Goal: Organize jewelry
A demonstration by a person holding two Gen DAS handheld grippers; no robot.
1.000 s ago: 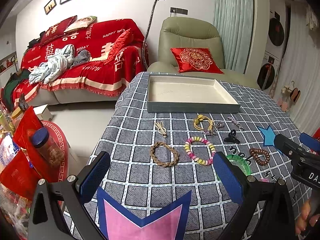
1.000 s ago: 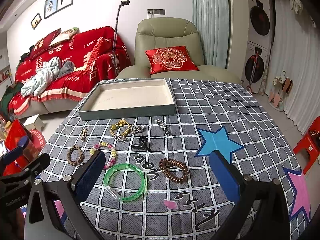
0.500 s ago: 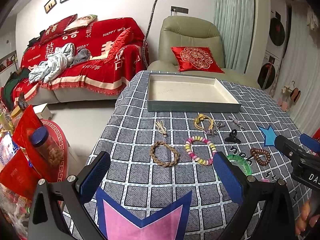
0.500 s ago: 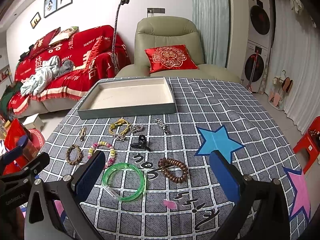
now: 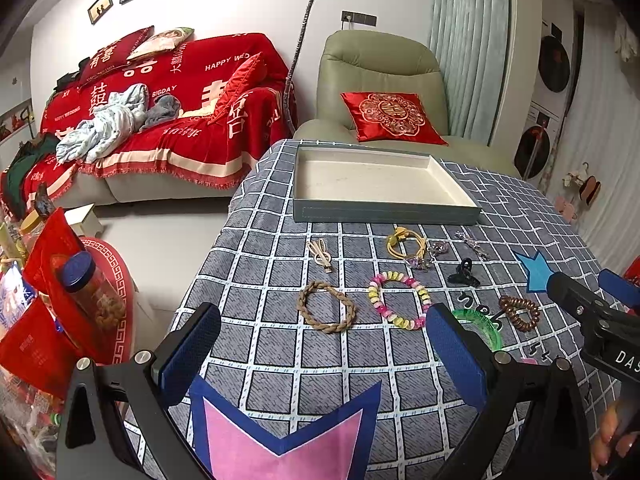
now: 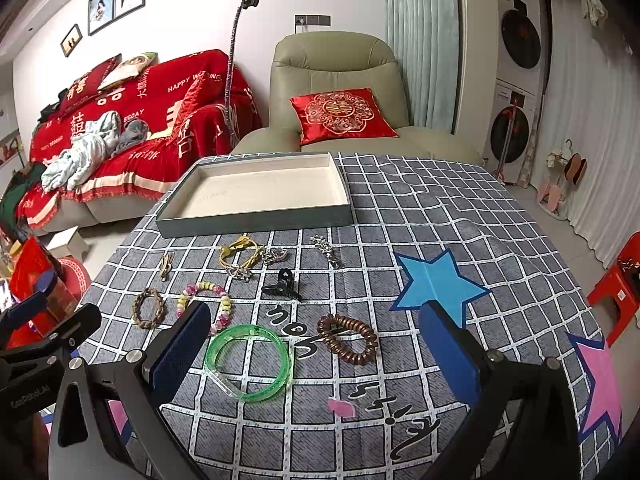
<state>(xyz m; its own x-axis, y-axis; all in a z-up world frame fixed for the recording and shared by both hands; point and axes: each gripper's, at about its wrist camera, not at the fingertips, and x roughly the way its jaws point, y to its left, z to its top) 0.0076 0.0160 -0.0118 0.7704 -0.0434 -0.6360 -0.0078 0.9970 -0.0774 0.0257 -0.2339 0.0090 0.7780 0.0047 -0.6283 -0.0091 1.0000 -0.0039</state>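
Both grippers hung spread wide above the counter, holding nothing. The left gripper framed the braided bracelet and beaded bracelet; the right gripper framed the green bangle and brown coil tie. The tray sat beyond.

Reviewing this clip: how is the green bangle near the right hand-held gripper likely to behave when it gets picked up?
The green bangle keeps a clean round hoop lying flat on the tablecloth, so it is probably rigid, not floppy. Its translucent, glossy plastic looks light and may slip between the pads. Set on edge, it could roll.
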